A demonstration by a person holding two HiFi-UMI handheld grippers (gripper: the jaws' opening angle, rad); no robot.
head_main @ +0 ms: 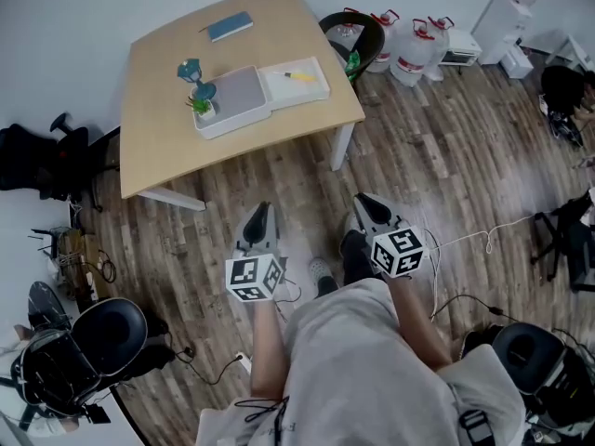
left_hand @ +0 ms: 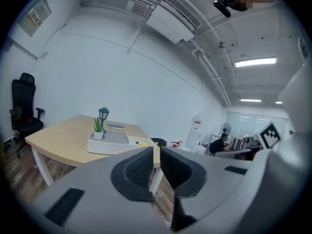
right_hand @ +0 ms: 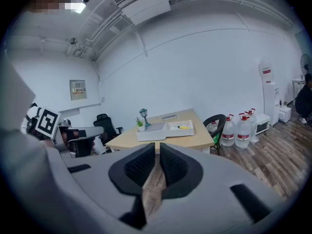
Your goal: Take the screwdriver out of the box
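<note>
- Both grey two-jaw tongs, the left gripper [head_main: 262, 214] and the right gripper [head_main: 365, 203], sit low in the centre of the head view, jaws parted only narrowly with nothing between them.
- The yellow-handled screwdriver [head_main: 299, 76] lies in the right half of the shallow white box [head_main: 232, 124] on the pale wooden table [head_main: 158, 147], at upper centre and well apart from both.
- Its long axis runs nearly left to right, and neither hand looks clearly nearer.

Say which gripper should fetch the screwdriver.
Right gripper, probably: the screwdriver lies in the box's right half; plant and lamp crowd its left. It and the left gripper both hang well short of the table.
</note>
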